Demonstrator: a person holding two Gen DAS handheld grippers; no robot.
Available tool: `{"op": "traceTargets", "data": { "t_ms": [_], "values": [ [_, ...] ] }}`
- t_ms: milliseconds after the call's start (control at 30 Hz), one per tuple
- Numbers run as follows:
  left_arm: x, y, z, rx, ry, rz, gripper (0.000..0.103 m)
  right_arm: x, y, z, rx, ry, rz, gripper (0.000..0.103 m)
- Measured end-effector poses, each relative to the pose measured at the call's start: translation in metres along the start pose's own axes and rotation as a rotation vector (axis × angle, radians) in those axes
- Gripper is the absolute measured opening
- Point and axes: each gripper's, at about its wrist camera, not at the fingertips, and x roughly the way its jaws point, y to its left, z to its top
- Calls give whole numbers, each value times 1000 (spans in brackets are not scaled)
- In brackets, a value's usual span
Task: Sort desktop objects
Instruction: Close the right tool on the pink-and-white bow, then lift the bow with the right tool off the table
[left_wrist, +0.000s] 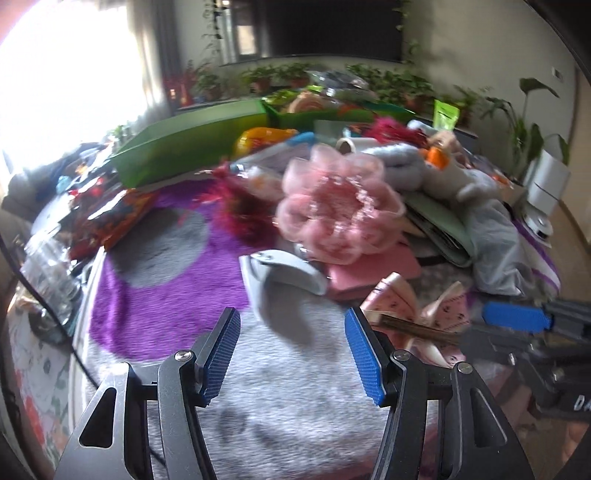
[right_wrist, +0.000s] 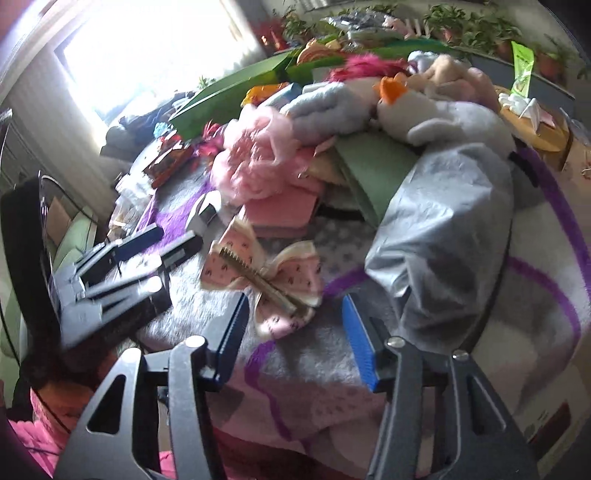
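The left gripper (left_wrist: 291, 354) hung with jaws spread and empty over the fuzzy grey-and-purple blanket (left_wrist: 166, 295), a white clip-like object (left_wrist: 280, 280) at its twelve o'clock. The right gripper (right_wrist: 291, 332) stood parted, gripping nothing, the pink bow hair clip (right_wrist: 269, 280) at its eleven o'clock.

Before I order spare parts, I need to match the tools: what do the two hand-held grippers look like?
Both match. The left hand-held gripper has two dark grey metal fingers with triangular cut-outs, silver pivot bolts and ribbed blue pads. The right hand-held gripper is built the same; seen from the left camera, its body carries white lettering, partly cut off. A thin black cable runs at the left camera's edge.
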Motion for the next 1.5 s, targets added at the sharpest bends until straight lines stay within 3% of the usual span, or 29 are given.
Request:
{"op": "traceTargets", "data": {
  "t_ms": [167, 467, 500, 567, 633, 1133, 1300, 1400, 1500],
  "values": [
    [10, 4, -1, -32, 30, -35, 60, 8, -5, 8, 1, 1, -3, 42],
    [16, 9, -5, -83, 69, -90, 60, 21, -15, 8, 34, 39, 59, 43],
    [15, 8, -5, -82, 72, -93, 60, 21, -14, 7, 27, 38, 60, 41],
    [12, 10, -6, -88, 72, -106, 60, 22, -11, 8, 7, 45, 71, 18],
    [7, 14, -6, -105, 67, -129, 60, 24, -9, 6, -10, 57, 62, 11],
    [-9, -4, -3, -49, 23, -335, 60, 28, -12, 7, -24, 52, 53, 11],
    [3, -6, -3, -46, 58, -307, 59, 28, -11, 7, -26, 50, 54, 11],
    [18, -1, -4, -99, 111, -367, 31, 28, -11, 7, -24, 51, 53, 11],
    [20, 3, -4, -134, 115, -408, 15, 28, -10, 8, -30, 54, 49, 11]
  ]
}}
